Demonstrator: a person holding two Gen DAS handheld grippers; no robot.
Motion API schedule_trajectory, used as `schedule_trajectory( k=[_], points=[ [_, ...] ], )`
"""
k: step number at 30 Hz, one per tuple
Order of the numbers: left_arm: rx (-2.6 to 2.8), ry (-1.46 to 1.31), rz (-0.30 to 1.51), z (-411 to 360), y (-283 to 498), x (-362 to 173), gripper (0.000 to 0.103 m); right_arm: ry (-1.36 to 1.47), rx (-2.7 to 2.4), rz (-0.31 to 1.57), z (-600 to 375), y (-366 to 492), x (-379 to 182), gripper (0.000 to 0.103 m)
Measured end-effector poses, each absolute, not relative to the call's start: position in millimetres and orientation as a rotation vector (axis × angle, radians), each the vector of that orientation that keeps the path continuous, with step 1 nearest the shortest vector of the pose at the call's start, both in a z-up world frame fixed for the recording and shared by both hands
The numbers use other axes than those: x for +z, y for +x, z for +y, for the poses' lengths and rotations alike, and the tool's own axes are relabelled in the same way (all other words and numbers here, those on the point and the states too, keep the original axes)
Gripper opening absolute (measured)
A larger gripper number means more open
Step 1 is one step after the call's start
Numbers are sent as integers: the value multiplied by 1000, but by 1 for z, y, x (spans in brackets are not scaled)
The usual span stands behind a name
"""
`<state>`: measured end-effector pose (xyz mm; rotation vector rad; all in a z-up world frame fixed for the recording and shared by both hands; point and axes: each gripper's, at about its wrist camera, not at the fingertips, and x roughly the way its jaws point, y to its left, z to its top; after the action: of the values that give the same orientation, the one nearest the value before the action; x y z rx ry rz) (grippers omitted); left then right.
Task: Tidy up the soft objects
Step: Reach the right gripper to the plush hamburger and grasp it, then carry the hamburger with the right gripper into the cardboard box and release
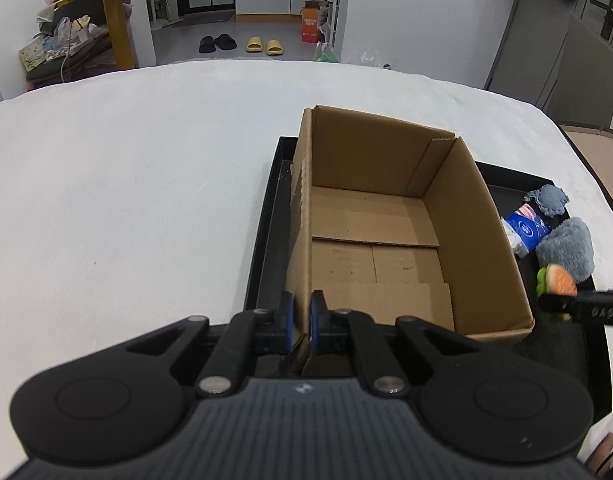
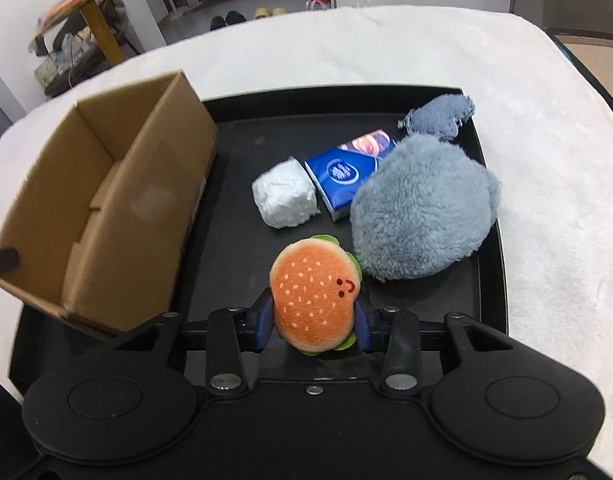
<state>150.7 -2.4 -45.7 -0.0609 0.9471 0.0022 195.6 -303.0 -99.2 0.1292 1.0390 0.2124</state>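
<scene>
Clamped: left gripper (image 1: 302,314) pinches the brown cardboard box (image 1: 386,240) wall, right gripper (image 2: 315,322) squeezes the orange plush burger (image 2: 314,300). I'd lift straight, clear the rim, release low inside.

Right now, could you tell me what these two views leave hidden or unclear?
- Left wrist view: the box wall hides most of the soft items; the white wad cannot be seen.
- Left wrist view: the left gripper covers the box's near corner, so its grip there is only partly seen.
- Right wrist view: the cardboard box is blurred, its floor hidden.
- Right wrist view: the burger plush hides the tray beneath, so lift-off is unclear.
</scene>
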Motion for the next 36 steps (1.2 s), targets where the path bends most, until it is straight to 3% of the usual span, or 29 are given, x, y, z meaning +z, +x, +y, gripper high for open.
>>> schedule_trajectory(
  k=[18,36],
  points=[
    [-16,-162,938,15,142,-44,9,122,269,857,-266,168,-6,39],
    [-47,-262,924,32,139,-58,9,-20,318,853,-177,175,0,39]
  ],
)
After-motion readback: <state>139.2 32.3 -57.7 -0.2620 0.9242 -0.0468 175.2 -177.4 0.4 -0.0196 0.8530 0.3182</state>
